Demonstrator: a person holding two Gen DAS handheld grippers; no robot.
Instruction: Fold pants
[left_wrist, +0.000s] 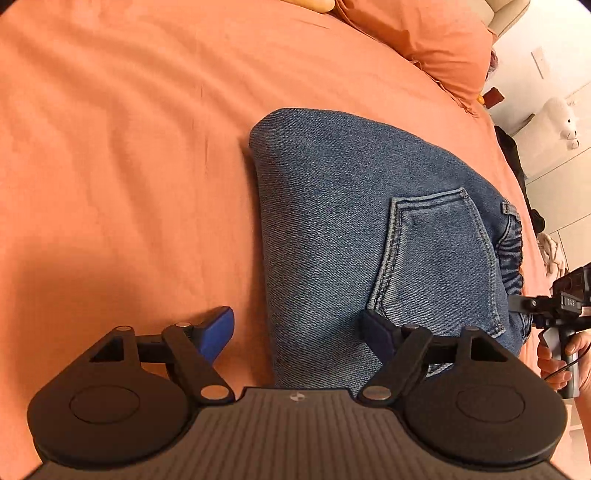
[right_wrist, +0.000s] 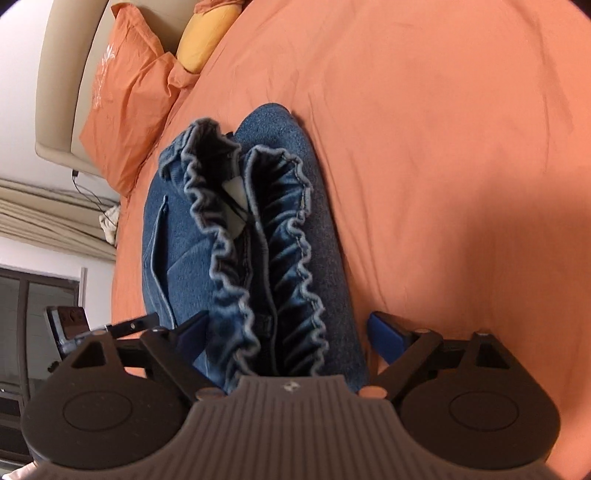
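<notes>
A bedroom in a home.
A wide bed under an orange cotton sheet (left_wrist: 110, 147), matching orange pillow (right_wrist: 125, 99), beige padded headboard (right_wrist: 62, 81) against the wall.

pants (left_wrist: 332, 206): blue denim, coarse twill, stitched seams | bedsheet (left_wrist: 122, 147) under pants: orange cloth, matt, creased | left gripper (left_wrist: 299, 332): matt black plastic, ribbed

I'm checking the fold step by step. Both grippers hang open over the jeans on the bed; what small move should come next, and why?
Probably lower the right gripper and close it on the ruffled waistband. Its jaws stand open astride that band without pinching it, and the left gripper is open too, so the jeans are not yet held.
</notes>
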